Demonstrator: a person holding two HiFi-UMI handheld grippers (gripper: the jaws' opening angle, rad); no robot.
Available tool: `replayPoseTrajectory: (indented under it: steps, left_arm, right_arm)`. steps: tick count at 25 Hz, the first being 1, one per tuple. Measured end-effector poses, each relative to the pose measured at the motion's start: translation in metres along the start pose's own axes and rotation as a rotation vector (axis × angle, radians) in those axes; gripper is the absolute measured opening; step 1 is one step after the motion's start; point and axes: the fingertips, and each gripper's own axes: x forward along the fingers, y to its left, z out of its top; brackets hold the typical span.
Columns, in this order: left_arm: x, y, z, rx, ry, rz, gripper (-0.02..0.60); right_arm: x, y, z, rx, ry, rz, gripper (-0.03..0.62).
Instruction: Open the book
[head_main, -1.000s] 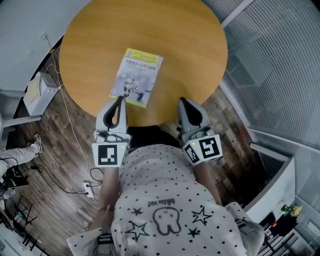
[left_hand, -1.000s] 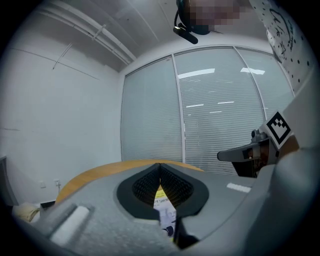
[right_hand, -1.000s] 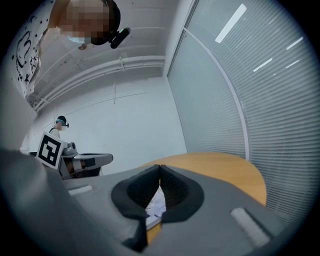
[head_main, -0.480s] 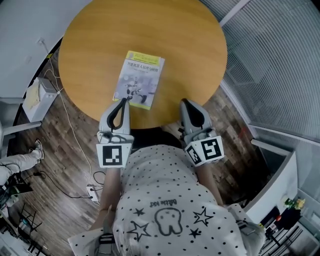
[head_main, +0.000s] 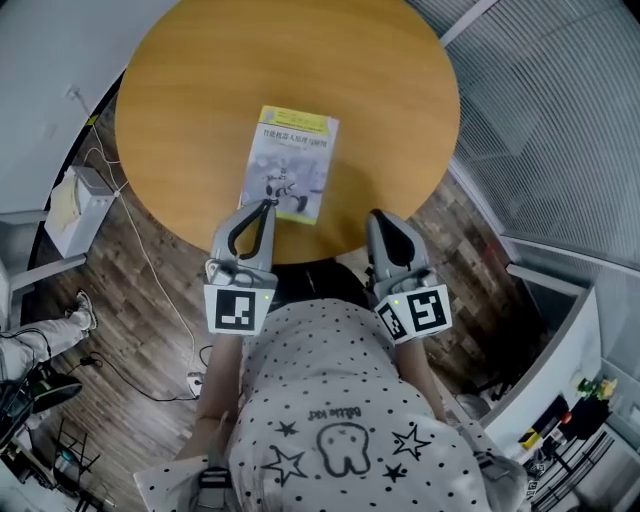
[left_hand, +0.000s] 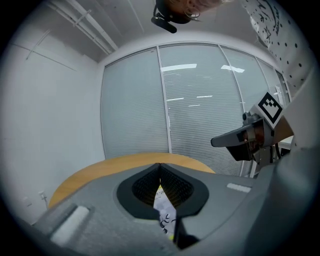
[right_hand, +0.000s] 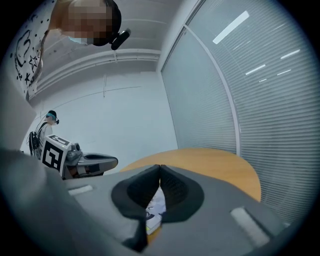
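Left tool (head_main: 268, 204) is clenched, tips pressed together with nothing pinched between them, and its nose sits right over the near edge of the book (head_main: 292, 163). Whether it touches the cover, no view settles. The book's closed, lying flat, cover up, with a yellow band along its far edge, on the near part of the round wooden worktop (head_main: 190, 90).

Over to the right tool (head_main: 378, 216): also clenched, tips meeting, empty, hovering above the worktop's near rim just right of the book and clear of it.

Now, the head view gives us the whole cover and both marker cubes (head_main: 238, 310) from above; the gripper views don't. The left gripper view shows only a sliver of the book through the gap under its closed tips, plus the right tool side-on against the blinds. The right gripper view catches a corner of the book the same way, and the left tool off to its left against a plain white wall (right_hand: 125, 115).

Beyond the worktop: wood-plank floor (head_main: 140, 300), a white box (head_main: 72, 200) with cables (head_main: 150, 270) beside it, and slatted blinds (head_main: 560, 120) on the right.
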Motion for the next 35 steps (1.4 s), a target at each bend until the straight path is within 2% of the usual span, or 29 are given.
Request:
replayPoseTrajectory:
  steps: [6, 10, 11, 12, 13, 16, 19, 26, 35]
  left_arm:
    - [0.01, -0.026, -0.025, 0.086, 0.05, -0.171, 0.011]
    - [0.018, -0.044, -0.053, 0.107, 0.111, -0.285, 0.014]
    - [0.019, -0.05, -0.063, 0.112, 0.139, -0.318, 0.03]
    - [0.02, -0.056, -0.073, 0.118, 0.167, -0.35, 0.097]
    - [0.021, -0.062, -0.084, 0.125, 0.191, -0.382, 0.123]
    - [0.025, -0.074, -0.111, 0.157, 0.245, -0.461, 0.16]
    - [0.029, -0.081, -0.137, 0.231, 0.298, -0.52, 0.189]
    - [0.037, -0.099, -0.186, 0.519, 0.4, -0.649, 0.224]
    - [0.059, -0.114, -0.212, 0.635, 0.461, -0.739, 0.224]
  right_arm:
    - [-0.006, 0.002, -0.018, 0.035, 0.013, -0.084, 0.005]
    - [-0.008, 0.005, -0.034, 0.063, 0.027, -0.134, 0.005]
    - [-0.009, 0.007, -0.037, 0.071, 0.03, -0.146, 0.005]
    - [-0.011, 0.009, -0.04, 0.078, 0.032, -0.158, 0.005]
    - [-0.013, 0.011, -0.043, 0.084, 0.034, -0.168, 0.005]
    - [-0.018, 0.018, -0.051, 0.103, 0.039, -0.196, 0.005]
    - [-0.022, 0.024, -0.059, 0.115, 0.046, -0.23, 0.005]
    - [-0.031, 0.025, -0.069, 0.131, 0.059, -0.298, 0.005]
    - [-0.032, 0.015, -0.068, 0.129, 0.083, -0.317, 0.005]
